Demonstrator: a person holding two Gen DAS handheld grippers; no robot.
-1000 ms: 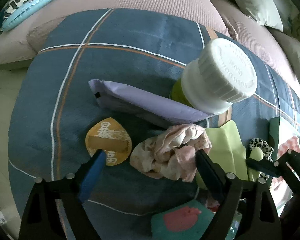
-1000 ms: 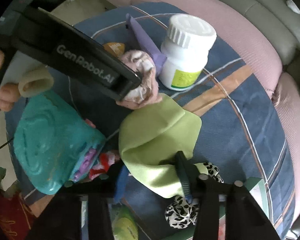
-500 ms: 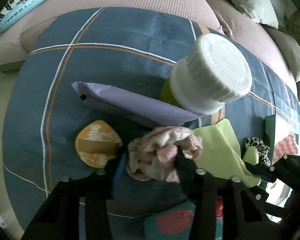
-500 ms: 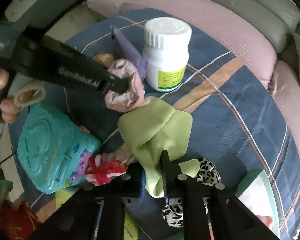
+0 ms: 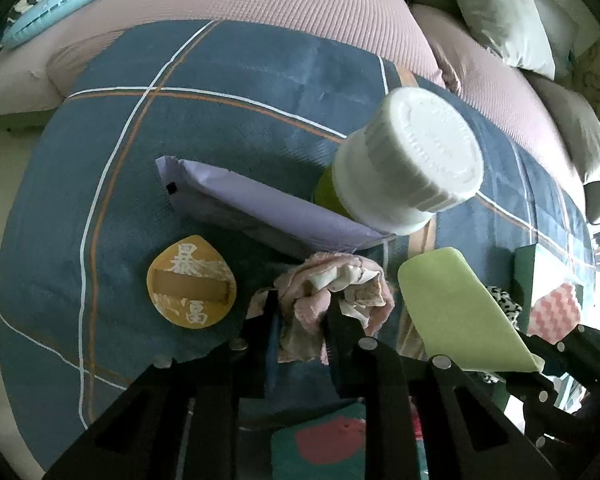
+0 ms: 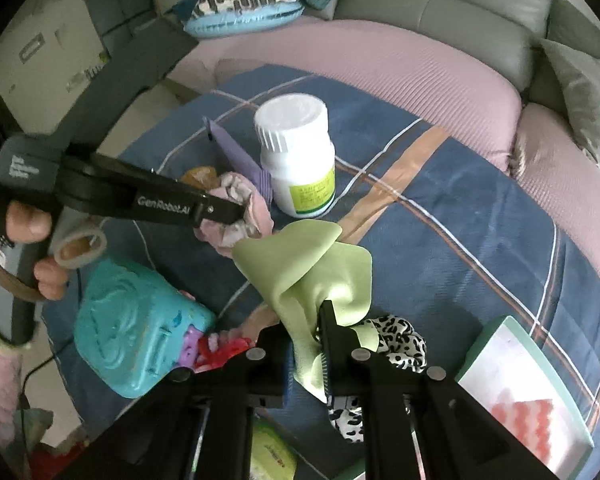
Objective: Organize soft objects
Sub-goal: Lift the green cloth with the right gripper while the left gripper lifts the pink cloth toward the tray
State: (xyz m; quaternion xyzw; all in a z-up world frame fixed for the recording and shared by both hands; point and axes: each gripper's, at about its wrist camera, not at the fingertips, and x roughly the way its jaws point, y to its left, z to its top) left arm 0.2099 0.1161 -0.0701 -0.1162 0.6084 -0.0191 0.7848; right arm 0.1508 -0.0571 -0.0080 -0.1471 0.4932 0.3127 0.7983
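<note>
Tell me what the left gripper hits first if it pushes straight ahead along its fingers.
Probably the purple pouch, just past the pink cloth the left gripper already pinches; the white bottle stands slightly right, depth unclear.

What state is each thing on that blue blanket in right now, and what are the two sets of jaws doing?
Left gripper: jaws shut on pink cloth.
Pink cloth: crumpled, pinched.
Right gripper: jaws shut on green cloth.
Green cloth: draped, lifted.
White bottle: upright, capped.
Purple packet: lying against the bottle.
Orange pad: flat, untouched.

White bottle (image 6: 296, 160) and purple pouch (image 5: 268, 212) seemingly crowd the blue blanket (image 5: 228, 92) beyond.
</note>
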